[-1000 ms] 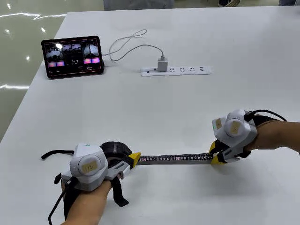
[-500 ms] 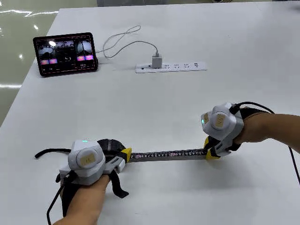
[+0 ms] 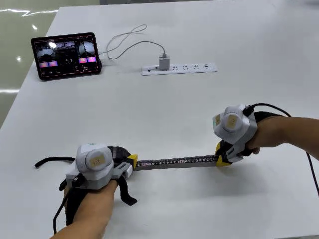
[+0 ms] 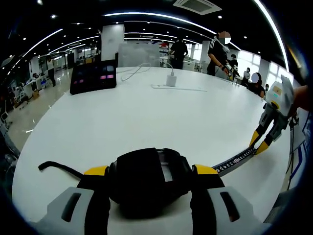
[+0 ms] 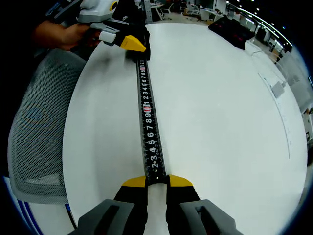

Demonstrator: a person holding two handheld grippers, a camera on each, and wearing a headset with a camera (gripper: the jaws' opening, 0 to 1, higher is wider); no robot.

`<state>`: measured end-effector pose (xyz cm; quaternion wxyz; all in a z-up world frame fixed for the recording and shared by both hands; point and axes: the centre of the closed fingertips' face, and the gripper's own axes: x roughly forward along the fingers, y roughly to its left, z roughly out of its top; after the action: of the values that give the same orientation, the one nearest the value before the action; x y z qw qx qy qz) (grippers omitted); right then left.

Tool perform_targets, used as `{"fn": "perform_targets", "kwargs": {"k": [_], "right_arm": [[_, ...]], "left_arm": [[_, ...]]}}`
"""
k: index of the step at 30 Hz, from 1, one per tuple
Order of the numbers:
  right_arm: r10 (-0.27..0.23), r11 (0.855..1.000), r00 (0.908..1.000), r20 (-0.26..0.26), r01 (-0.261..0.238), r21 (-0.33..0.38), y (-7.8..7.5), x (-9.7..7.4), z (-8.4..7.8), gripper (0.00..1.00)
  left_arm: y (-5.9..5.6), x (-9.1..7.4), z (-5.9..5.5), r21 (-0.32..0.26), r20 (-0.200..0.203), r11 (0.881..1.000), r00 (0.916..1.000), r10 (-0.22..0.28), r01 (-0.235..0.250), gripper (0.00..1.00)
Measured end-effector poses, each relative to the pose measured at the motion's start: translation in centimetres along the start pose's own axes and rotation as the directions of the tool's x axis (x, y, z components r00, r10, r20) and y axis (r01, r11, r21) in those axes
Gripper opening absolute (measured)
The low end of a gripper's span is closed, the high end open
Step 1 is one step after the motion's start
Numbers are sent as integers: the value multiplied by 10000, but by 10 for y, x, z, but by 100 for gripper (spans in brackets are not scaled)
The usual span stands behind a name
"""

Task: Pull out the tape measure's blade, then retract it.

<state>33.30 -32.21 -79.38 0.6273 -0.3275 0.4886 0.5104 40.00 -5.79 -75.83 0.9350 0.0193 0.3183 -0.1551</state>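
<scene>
A black tape measure case (image 4: 149,178) sits clamped between the yellow-tipped jaws of my left gripper (image 3: 130,164), low on the white table at the left of the head view. Its dark blade (image 3: 175,161) with printed numbers stretches rightward along the table to my right gripper (image 3: 222,160), which is shut on the blade's end. In the right gripper view the blade (image 5: 148,127) runs straight away from the right gripper (image 5: 156,182) to the case held by the left gripper (image 5: 133,43). A black wrist strap (image 3: 49,161) trails off the case to the left.
A tablet (image 3: 66,55) with a lit screen stands at the far left of the table (image 3: 164,114). A white power strip (image 3: 180,68) with a charger and a white cable lies behind the work. A mesh chair (image 5: 41,132) stands by the table edge. People stand far off.
The right gripper has moved left toward the case and the visible blade is a little shorter. The head camera has shifted, so the tablet and power strip sit higher and further left.
</scene>
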Motion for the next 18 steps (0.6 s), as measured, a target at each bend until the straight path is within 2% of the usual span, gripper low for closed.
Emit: {"fn": "perform_targets", "kwargs": {"k": [5, 7, 13, 18], "right_arm": [[-151, 9998, 9996, 254, 154, -147, 1, 0, 0, 9], [-175, 9996, 9993, 333, 168, 226, 1, 0, 1, 9], [-150, 9998, 9999, 12, 150, -128, 1, 2, 3, 9], [-234, 9995, 9997, -52, 232, -227, 2, 3, 5, 9]], "left_arm": [[0, 1, -1, 101, -66, 9999, 10000, 22, -21, 61], [0, 1, -1, 87, -60, 10000, 10000, -11, 11, 61], [0, 2, -1, 72, -53, 10000, 10000, -44, 45, 61], [-1, 2, -2, 83, -65, 9999, 10000, -68, 68, 61]]}}
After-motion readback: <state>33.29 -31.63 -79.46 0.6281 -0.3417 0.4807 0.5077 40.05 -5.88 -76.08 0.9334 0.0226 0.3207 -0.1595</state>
